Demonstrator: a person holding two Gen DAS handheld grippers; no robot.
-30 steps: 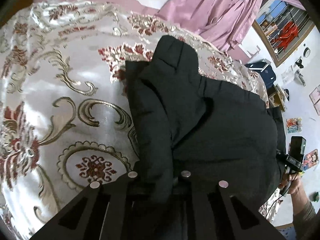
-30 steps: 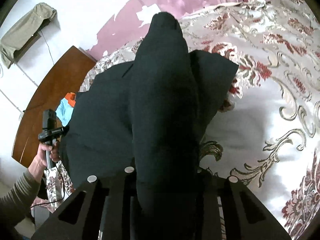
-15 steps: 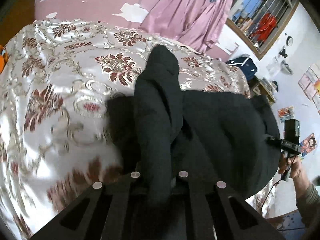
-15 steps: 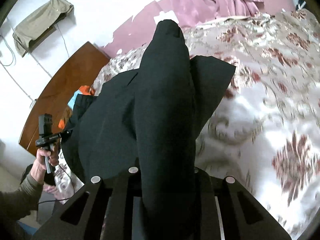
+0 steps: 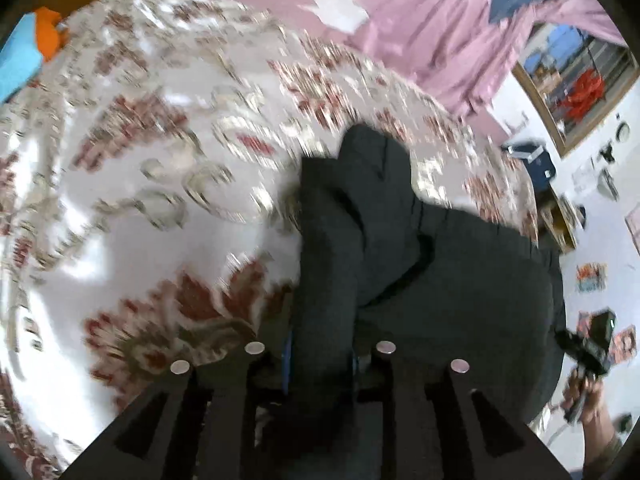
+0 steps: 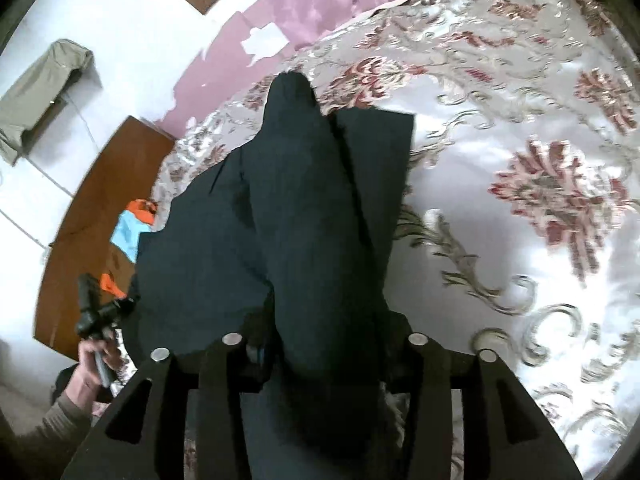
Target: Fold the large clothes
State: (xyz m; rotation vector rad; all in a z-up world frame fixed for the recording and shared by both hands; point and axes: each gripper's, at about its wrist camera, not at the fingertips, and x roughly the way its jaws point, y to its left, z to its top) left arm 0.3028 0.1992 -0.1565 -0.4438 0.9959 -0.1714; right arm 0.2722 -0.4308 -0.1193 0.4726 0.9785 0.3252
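The black garment point(image 5: 420, 280) is lying across the patterned bedspread point(image 5: 140, 200), one end of it doubled over so that a thick ridge of cloth is running up the middle of each wrist view. The left gripper point(image 5: 320, 356) is sitting around the near end of that ridge; its jaws have just been opening, and a bunched strip of cloth is passing between them, though whether the pads are pressing on it cannot be told. The right gripper point(image 6: 324, 344) is doing much the same on its side: its jaws have just been opening too, and a broad roll of the garment point(image 6: 304, 220) is filling the gap (here again, the grip itself is hidden under the cloth). The person's hand point(image 6: 90, 364) is showing at the edge of the right view, gripping the other tool's handle.

Judging by how things are lying, one lengthwise fold is being laid down and released. The garment is looking bulky and uneven, so smoothing and at least one more fold are probably remaining.
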